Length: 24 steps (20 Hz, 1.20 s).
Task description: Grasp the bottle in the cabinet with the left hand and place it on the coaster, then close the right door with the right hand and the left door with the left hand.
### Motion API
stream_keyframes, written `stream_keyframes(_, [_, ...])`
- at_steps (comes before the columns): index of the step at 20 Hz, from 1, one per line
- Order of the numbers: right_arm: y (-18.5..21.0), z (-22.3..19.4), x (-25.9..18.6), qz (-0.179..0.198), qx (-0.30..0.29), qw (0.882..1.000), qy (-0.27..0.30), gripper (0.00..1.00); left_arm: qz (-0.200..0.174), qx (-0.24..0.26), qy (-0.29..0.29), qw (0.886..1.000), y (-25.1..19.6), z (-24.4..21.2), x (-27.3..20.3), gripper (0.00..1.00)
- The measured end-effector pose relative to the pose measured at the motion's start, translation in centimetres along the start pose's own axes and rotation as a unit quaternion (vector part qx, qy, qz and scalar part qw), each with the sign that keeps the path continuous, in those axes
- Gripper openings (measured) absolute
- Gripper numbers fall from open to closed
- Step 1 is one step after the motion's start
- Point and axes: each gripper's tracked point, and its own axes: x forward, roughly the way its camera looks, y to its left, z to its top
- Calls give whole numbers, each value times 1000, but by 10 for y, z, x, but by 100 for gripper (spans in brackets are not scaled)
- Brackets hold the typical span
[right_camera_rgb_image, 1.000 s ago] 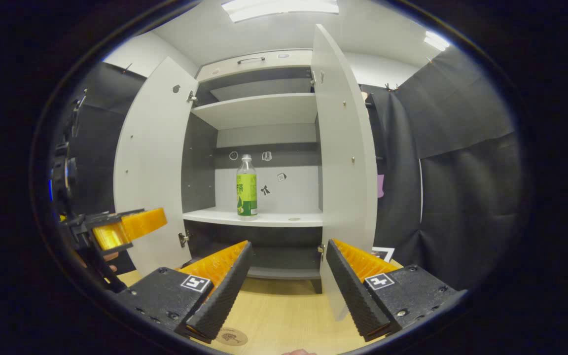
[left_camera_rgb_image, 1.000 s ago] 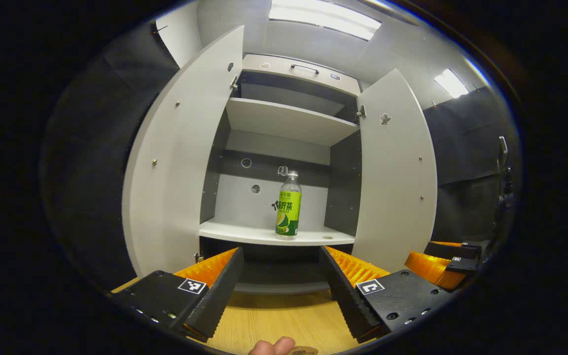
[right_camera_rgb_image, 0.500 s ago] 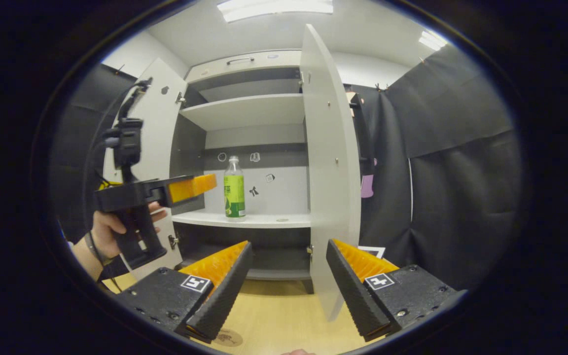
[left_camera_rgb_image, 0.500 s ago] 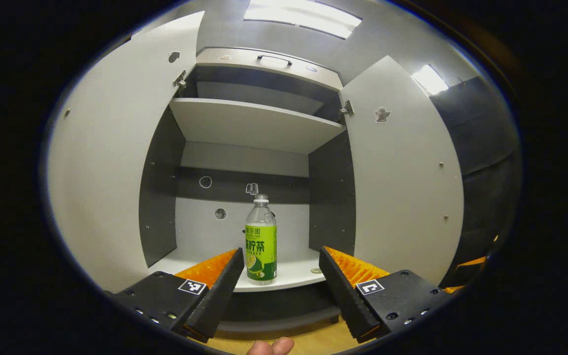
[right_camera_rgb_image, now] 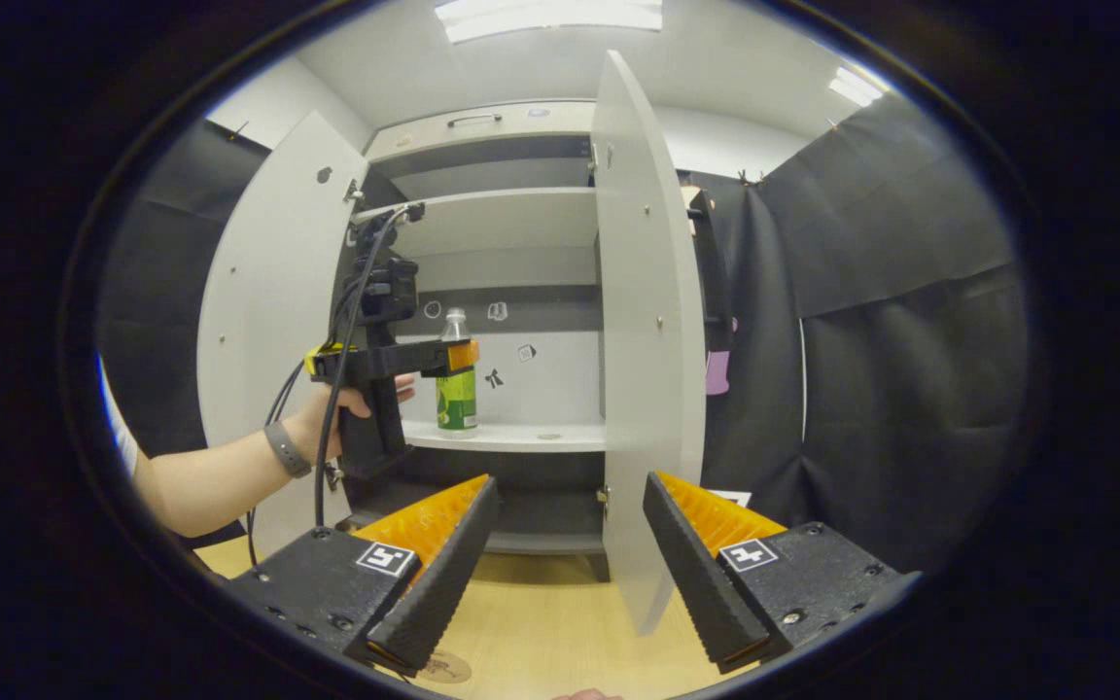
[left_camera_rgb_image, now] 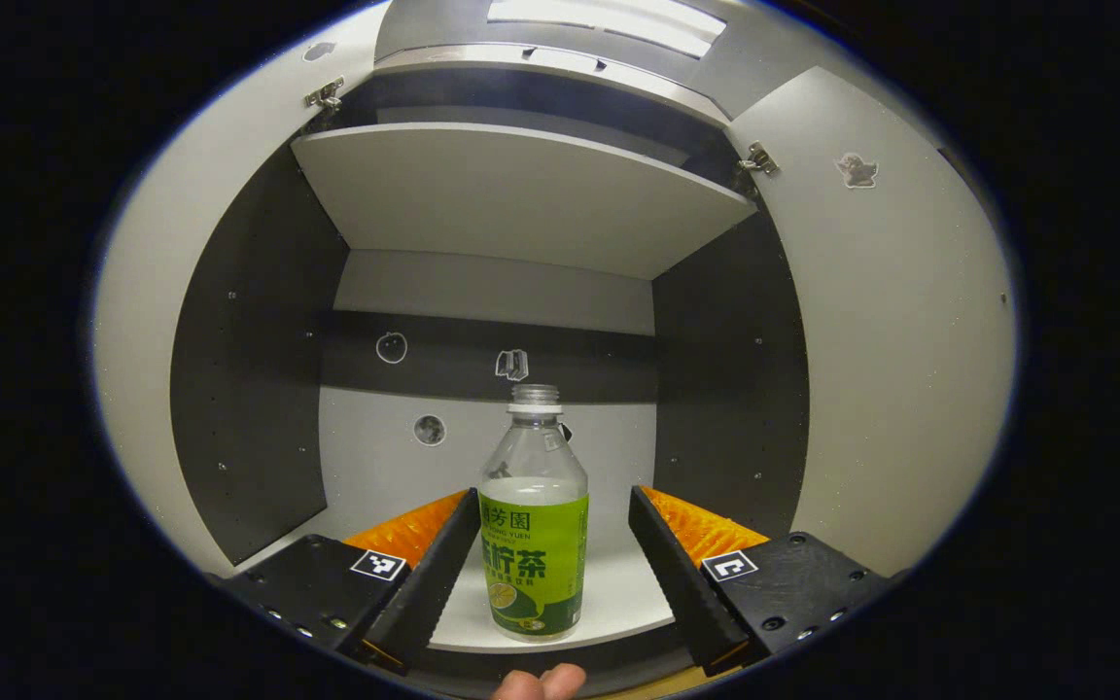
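Since the earlier frame the left gripper (left_camera_rgb_image: 554, 554) has advanced into the cabinet (left_camera_rgb_image: 259, 389); its wide-spread fingers now flank the bottle (left_camera_rgb_image: 534, 544) without touching it. The bottle stands upright on the lower shelf (left_camera_rgb_image: 618, 603), bottom centre of the left gripper view. The right gripper (right_camera_rgb_image: 570, 574) hangs wide, holding nothing, before the right door (right_camera_rgb_image: 643, 389). Coaster (right_camera_rgb_image: 446, 667) lies at the bottom edge.

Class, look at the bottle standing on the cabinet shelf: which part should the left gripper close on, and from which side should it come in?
Grip the bottle around its straight labelled body, below the narrowing shoulder. Come in level from the open front of the cabinet, because the bottle stands upright near the shelf's front edge. The left gripper is already open with a finger on either side, so it likely only needs to close.
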Motion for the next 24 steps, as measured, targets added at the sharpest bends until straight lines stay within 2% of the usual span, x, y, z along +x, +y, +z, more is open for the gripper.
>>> stream_keyframes(5, [-6,0,-1,-9,0,1000,3,99,26,-1,23,999,17,-17,24,95])
stream_keyframes(8, [-10,0,-1,-11,-5,1000,3,99,22,5,33,999,18,-22,25,92])
stream_keyframes(9, [-11,0,-1,-12,-4,1000,4,99,18,3,34,999,16,-21,23,71])
stream_keyframes(10, [-11,-1,-2,-12,-3,1000,5,99,16,0,35,999,15,-20,21,65])
stream_keyframes(11, [-10,0,-2,-11,-2,1000,5,99,14,-2,34,999,15,-18,18,69])
stream_keyframes(13, [-6,2,-3,-6,-4,1000,3,99,10,-3,26,1000,12,-11,3,69])
stream_keyframes(14, [-4,2,-3,-2,-5,1000,3,99,5,-5,24,1000,10,-7,-7,72])
stream_keyframes(15, [-2,3,-3,3,-5,1000,2,99,-3,-5,30,1000,6,-6,-18,68])
stream_keyframes(17, [5,6,-3,25,0,1000,0,99,-23,-1,31,999,-3,-2,-47,69])
stream_keyframes(18, [11,8,-3,37,-2,999,-1,99,-27,2,24,999,-7,1,-62,72])
stream_keyframes(19, [14,11,-4,42,-7,999,-5,99,-28,4,22,999,-9,0,-78,68])
stream_keyframes(20, [14,16,-5,45,-11,999,-9,94,-27,-1,21,999,-12,-4,-96,69])
stream_keyframes(21, [13,20,-4,46,-11,999,-14,99,-28,-15,24,999,-17,-11,-112,69])
stream_keyframes(24, [10,25,-1,49,-3,999,-20,99,-20,-61,33,997,-24,-43,-156,69])
